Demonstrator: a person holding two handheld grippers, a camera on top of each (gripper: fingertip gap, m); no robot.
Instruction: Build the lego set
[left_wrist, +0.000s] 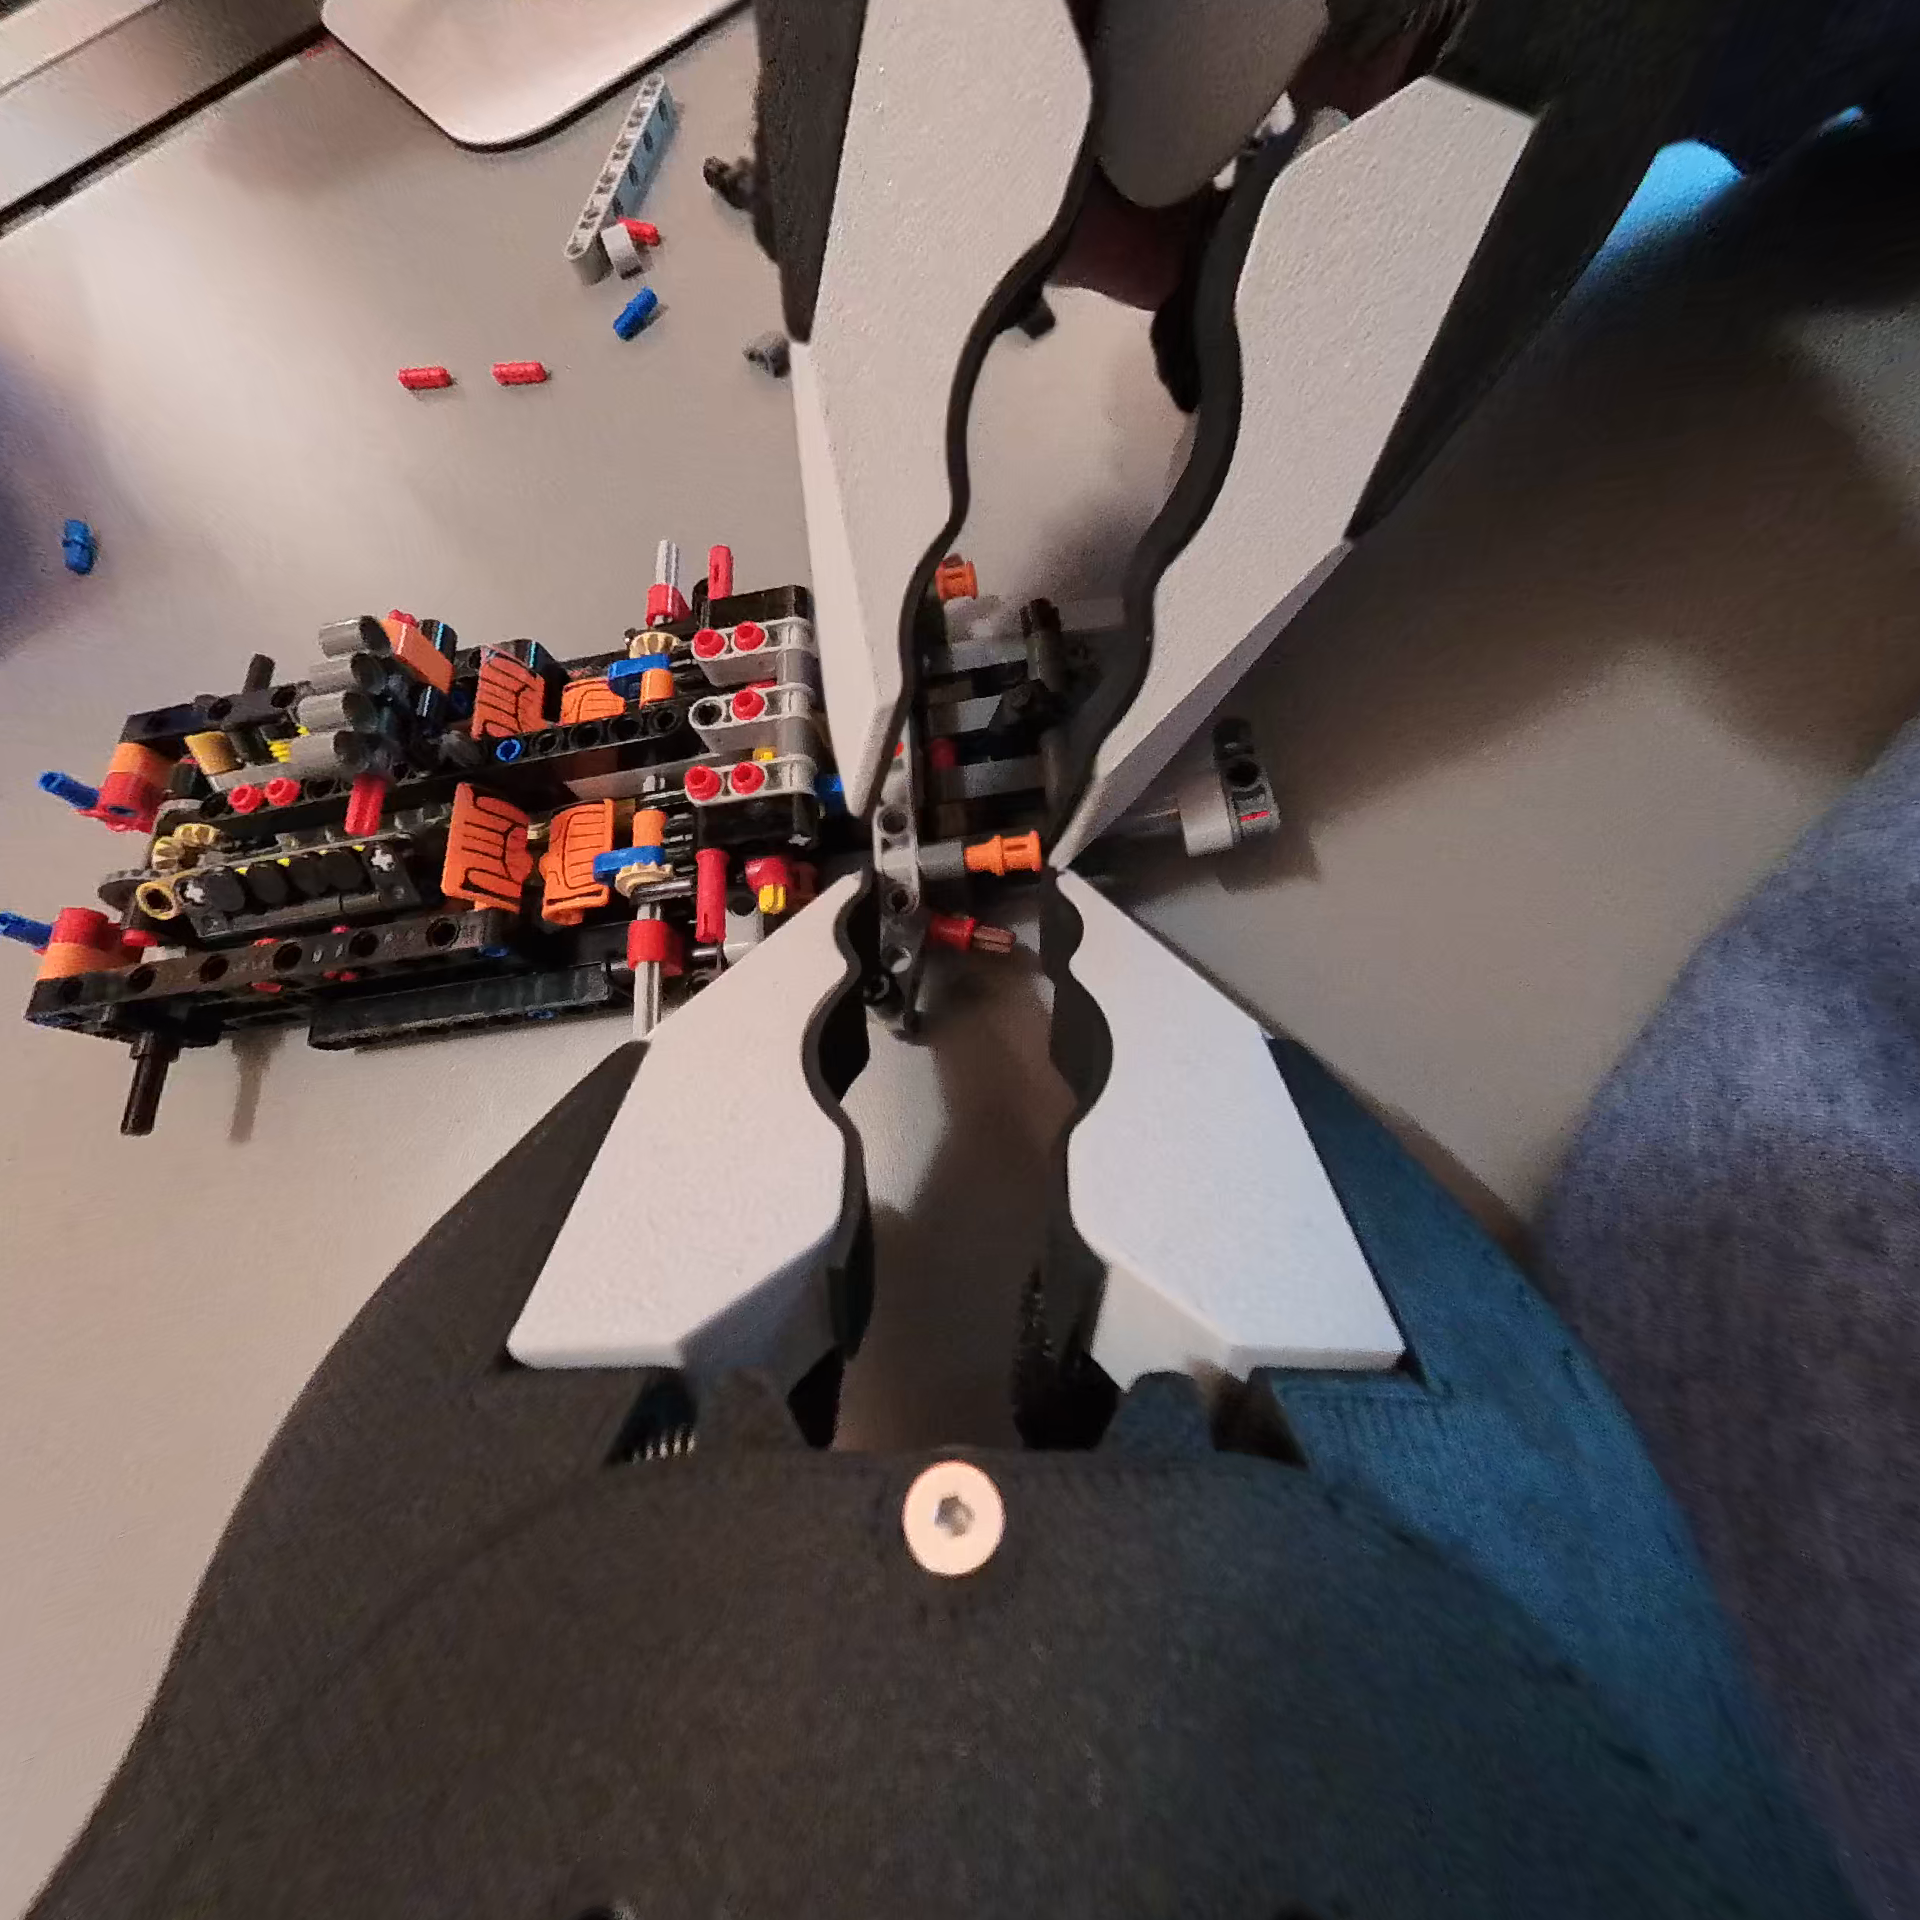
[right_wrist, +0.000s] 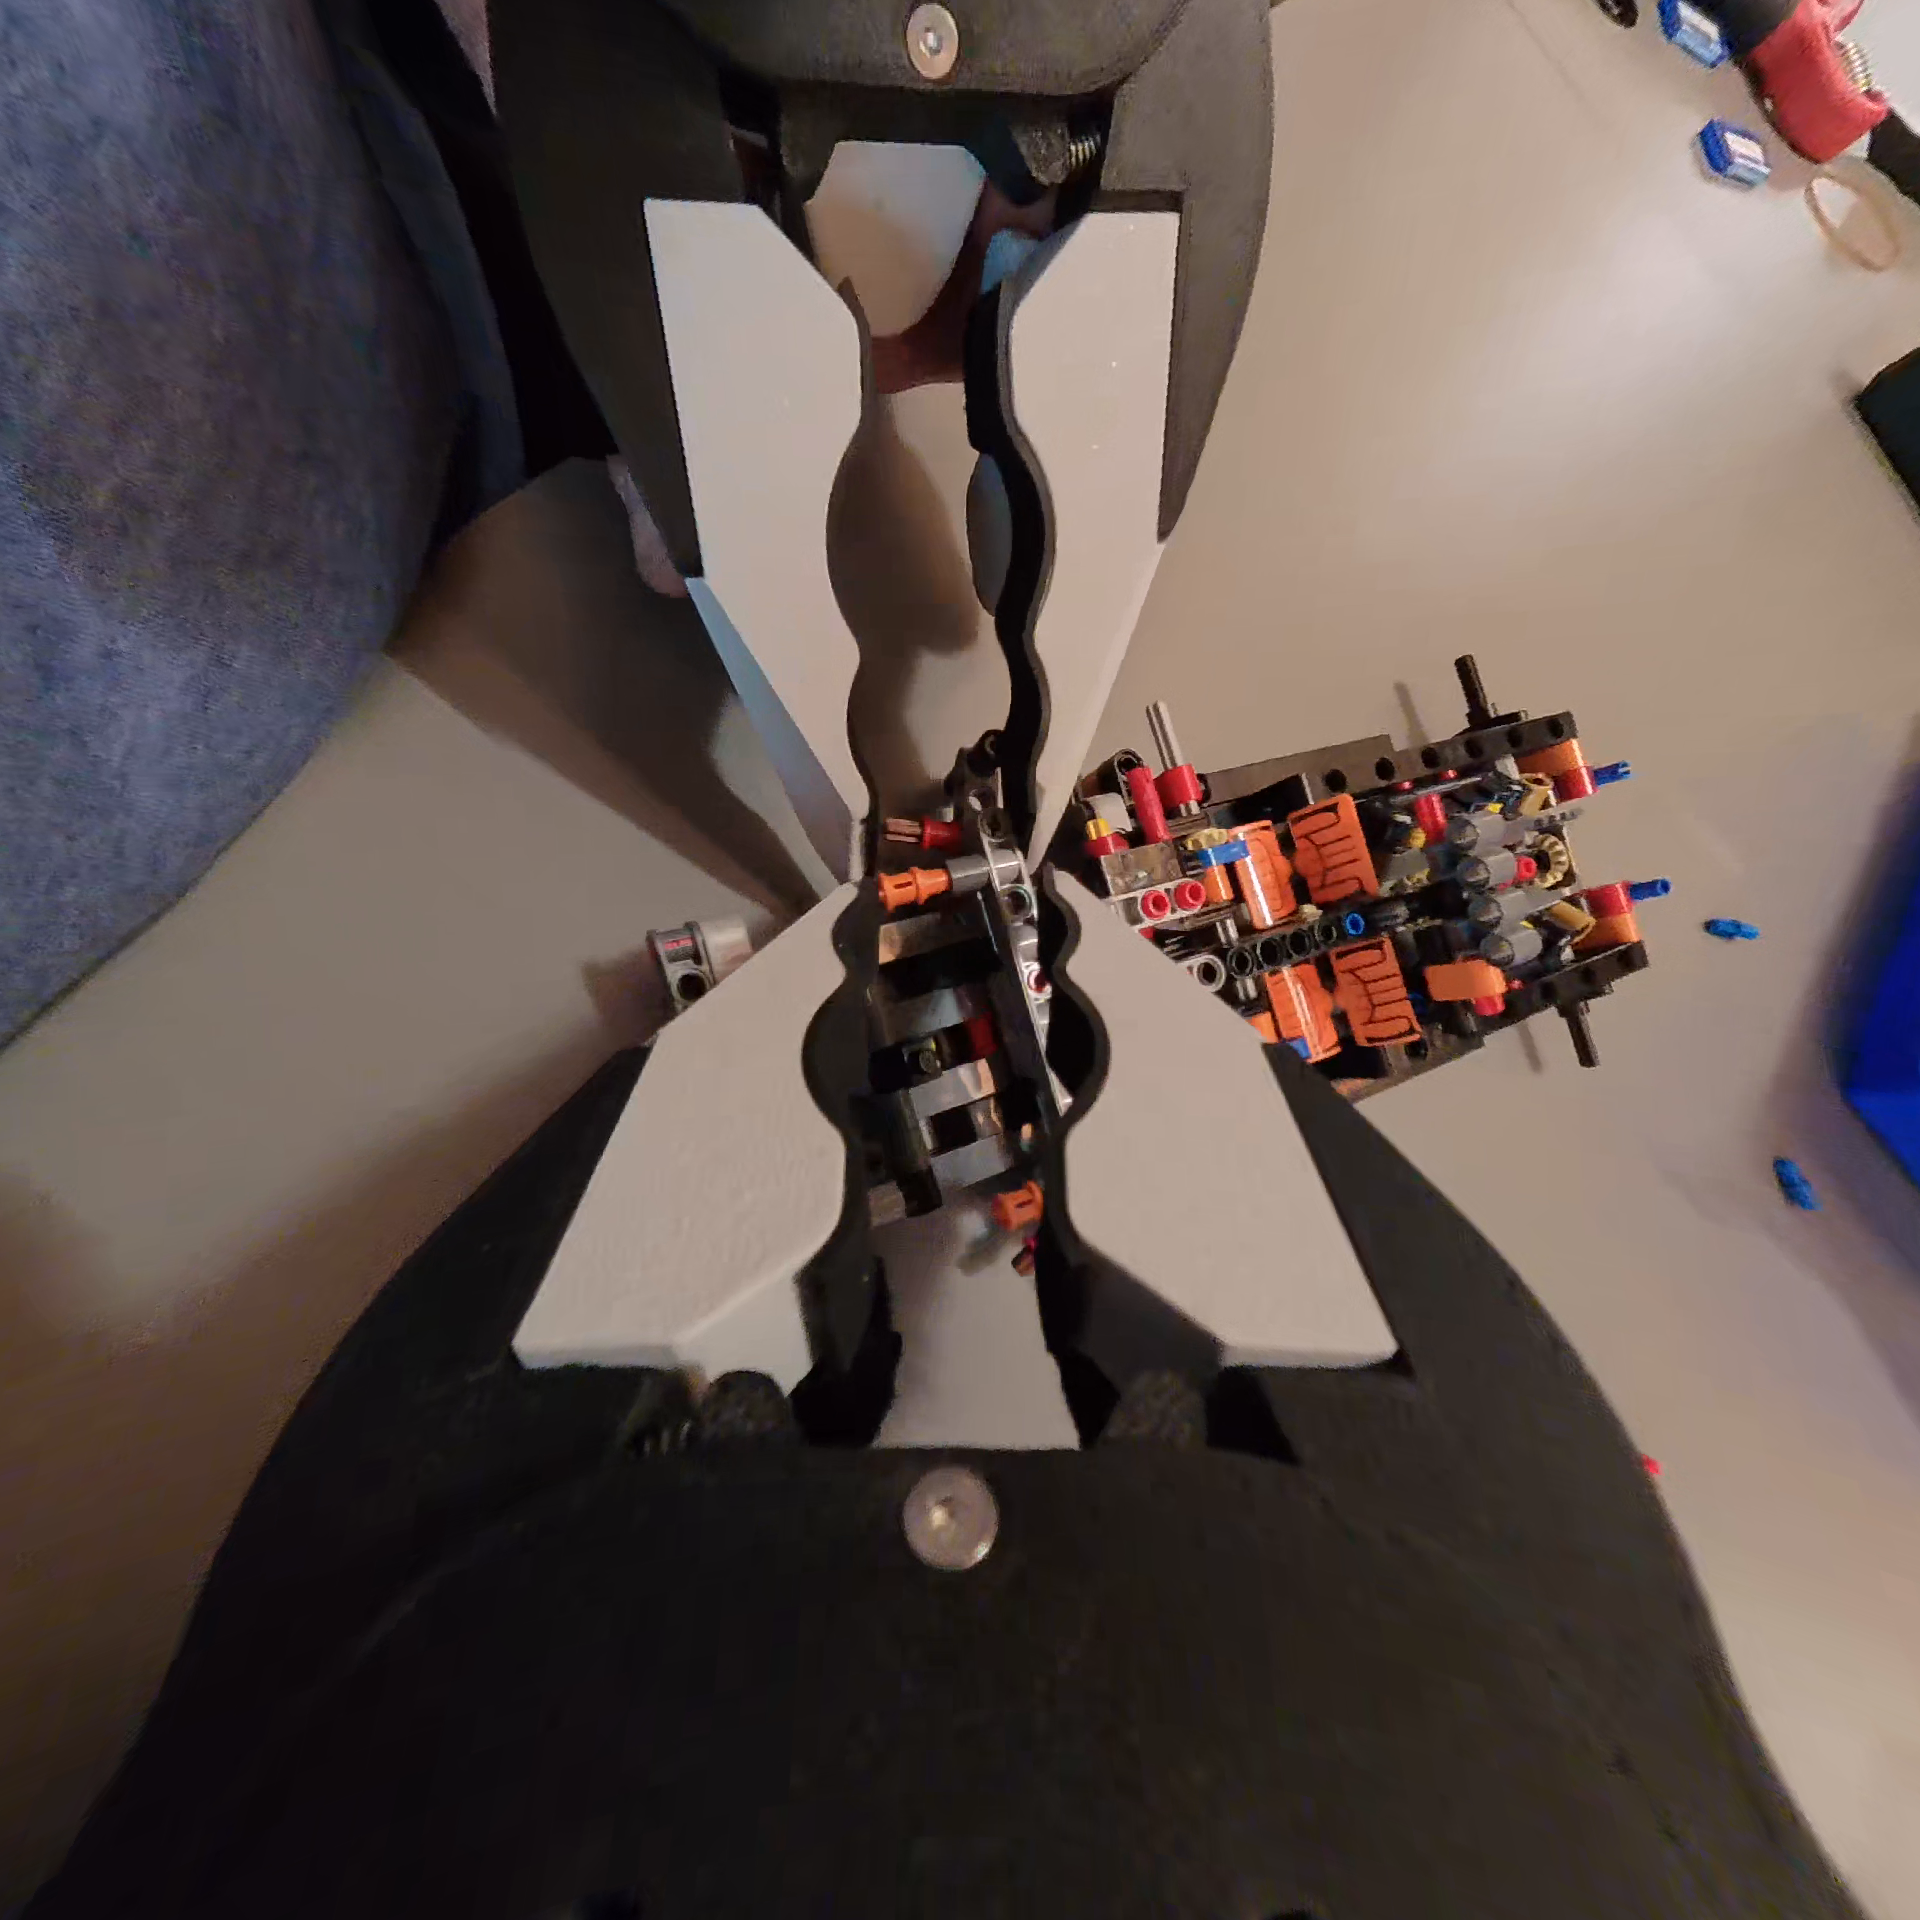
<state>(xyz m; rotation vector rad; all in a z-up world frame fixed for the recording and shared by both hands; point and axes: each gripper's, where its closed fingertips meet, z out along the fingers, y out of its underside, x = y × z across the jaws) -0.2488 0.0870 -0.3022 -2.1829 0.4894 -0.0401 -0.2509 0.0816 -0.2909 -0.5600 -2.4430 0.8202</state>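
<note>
My left gripper is closed on a short dark grey beam that carries an orange pin and a red pin. My right gripper faces it tip to tip and is shut on a black and grey frame sub-assembly. The beam lies against that frame's end. The large black, orange and red lego model lies on the table right beside the frame. The fingers hide whether the frame and model are joined. The model also shows in the right wrist view.
A loose grey connector lies by the grippers. Red pins, blue pins and a long grey beam lie farther off. A blue bin stands at the right. Blue fabric borders the table edge. Only a small space, under 4 cm, lies between the two pairs of fingers.
</note>
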